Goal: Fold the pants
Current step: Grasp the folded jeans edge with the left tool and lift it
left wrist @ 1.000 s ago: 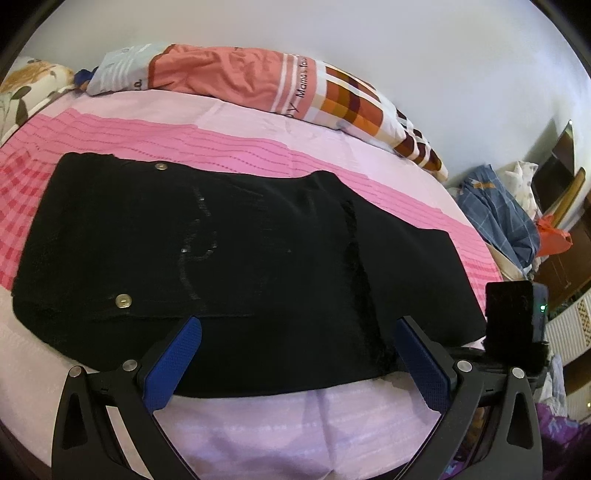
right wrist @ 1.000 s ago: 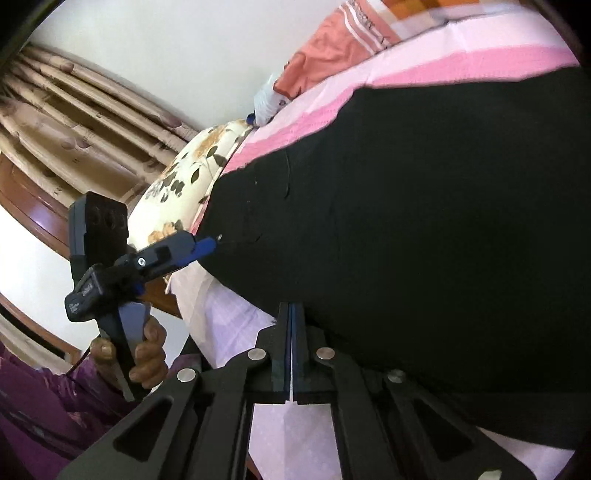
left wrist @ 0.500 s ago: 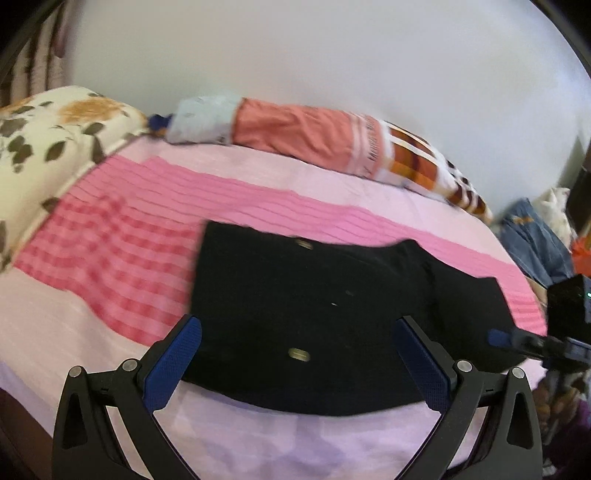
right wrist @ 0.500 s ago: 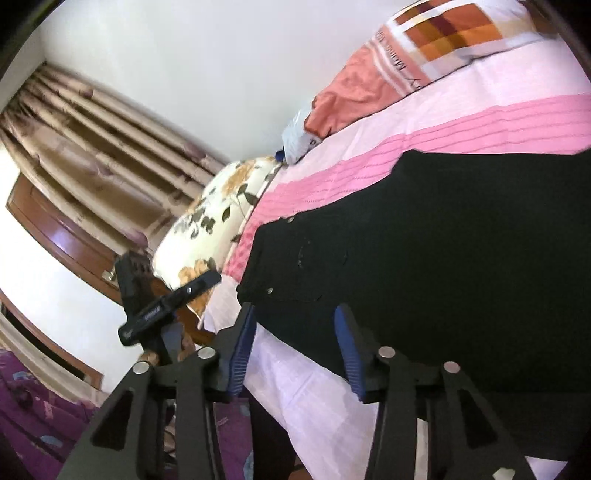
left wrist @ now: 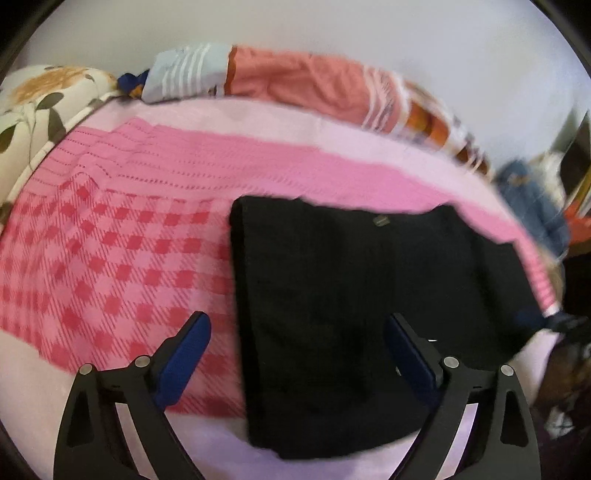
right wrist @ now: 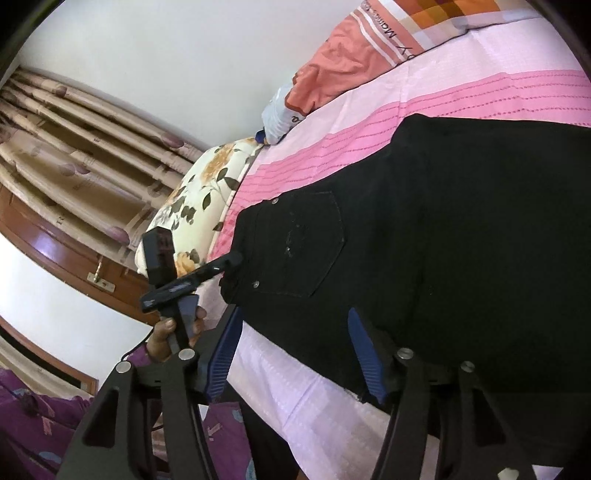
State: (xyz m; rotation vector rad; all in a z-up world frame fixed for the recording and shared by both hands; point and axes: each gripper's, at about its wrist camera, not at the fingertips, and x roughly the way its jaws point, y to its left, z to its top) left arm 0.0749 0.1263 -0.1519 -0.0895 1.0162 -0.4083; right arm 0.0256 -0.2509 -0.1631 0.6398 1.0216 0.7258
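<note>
Across the bed [left wrist: 110, 258], a sheet runs from pale lilac at the near edge through a red-and-pink check to pink stripes, and the black pants [left wrist: 351, 295] lie folded flat on it, right of centre in the left wrist view and filling the right half of the right wrist view, back pocket [right wrist: 299, 243] up. A floral pillow [left wrist: 40, 107] sits at the upper left, a rolled orange and checked blanket [left wrist: 314, 85] lines the white wall [left wrist: 369, 26], and a blue garment [left wrist: 532, 206] is heaped at the far right. The right wrist view adds beige curtains [right wrist: 74, 147] and brown wood trim at the left. The left hand-held gripper [left wrist: 297, 334] hangs over the pants' left edge, jaws wide but closing, nothing pressed between them; its side shows in the right wrist view, a hand [right wrist: 166, 336] on the handle. The right hand-held gripper [right wrist: 293, 354] has its jaws apart and opening, over the pants' near edge without pinching it. A second ago those jaws were shut; the left view then sat closer, the pants filling it.
</note>
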